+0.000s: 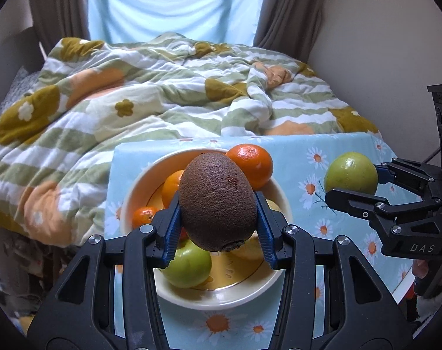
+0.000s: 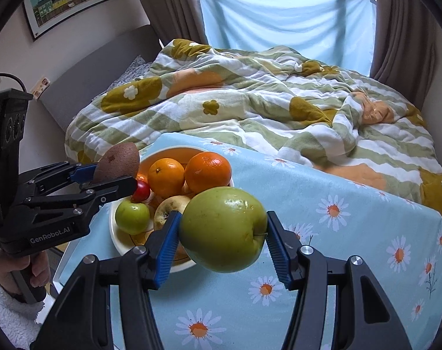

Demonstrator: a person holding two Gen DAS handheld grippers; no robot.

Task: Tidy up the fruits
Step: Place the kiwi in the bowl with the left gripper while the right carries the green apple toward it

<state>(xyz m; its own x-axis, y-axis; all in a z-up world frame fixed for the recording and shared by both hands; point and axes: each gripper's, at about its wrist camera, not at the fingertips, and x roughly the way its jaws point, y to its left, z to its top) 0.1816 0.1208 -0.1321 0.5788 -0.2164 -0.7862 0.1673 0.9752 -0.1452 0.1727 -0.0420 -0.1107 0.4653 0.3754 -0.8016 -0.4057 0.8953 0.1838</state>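
Left gripper (image 1: 218, 221): I've got one kiwi (image 1: 218, 201) clamped, over the bowl (image 1: 221, 294)
Right gripper (image 2: 224, 245): I'm squeezing one green apple (image 2: 224, 230), above the tablecloth (image 2: 352, 233)
Bowl count: I see two large oranges (image 2: 166, 178), one small green apple (image 2: 132, 216)

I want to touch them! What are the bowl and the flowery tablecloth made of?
The bowl looks like glazed ceramic: cream, smooth, with a soft shine on its rim. The tablecloth looks like thin printed fabric, matte and draping over the edge, though it could be wipeable plastic.
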